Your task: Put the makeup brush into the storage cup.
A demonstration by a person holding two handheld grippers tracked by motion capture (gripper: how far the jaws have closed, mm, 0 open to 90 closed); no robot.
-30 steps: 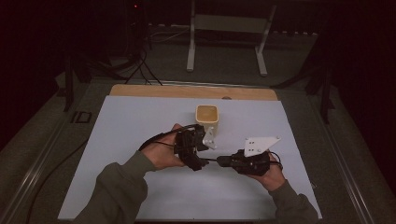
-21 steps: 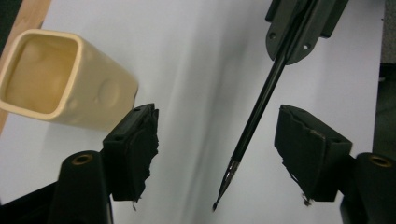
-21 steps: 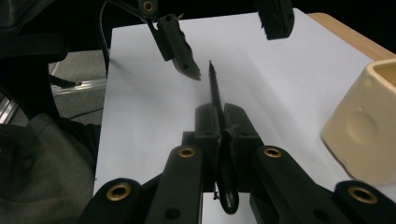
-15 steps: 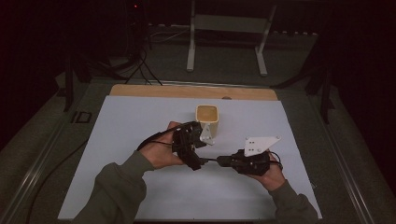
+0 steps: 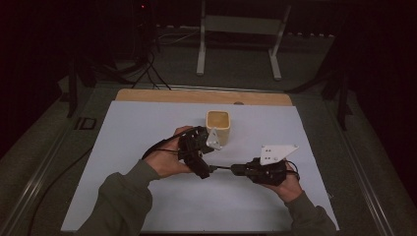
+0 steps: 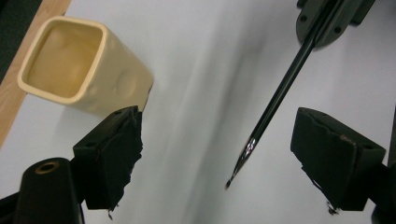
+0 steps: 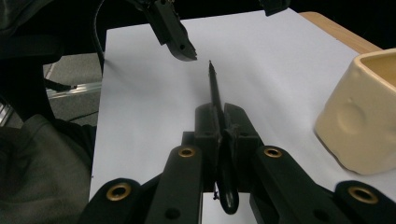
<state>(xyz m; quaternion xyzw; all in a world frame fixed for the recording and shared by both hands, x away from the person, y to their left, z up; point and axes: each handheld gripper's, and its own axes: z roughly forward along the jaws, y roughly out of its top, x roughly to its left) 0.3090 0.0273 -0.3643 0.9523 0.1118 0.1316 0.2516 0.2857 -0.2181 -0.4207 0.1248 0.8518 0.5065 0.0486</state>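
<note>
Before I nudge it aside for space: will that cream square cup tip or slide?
The cup stands upright on the flat white sheet, squat and square, so a low push probably slides it. Its glossy glazed wall looks slippery and probably breakable, and heavy for its size.

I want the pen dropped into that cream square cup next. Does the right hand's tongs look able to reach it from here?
Probably yes. The right tongs are shut on the thin black pen, and the cream square ceramic cup stands upright, mouth open, close by. The open left tongs flank the pen's tip without touching it.
</note>
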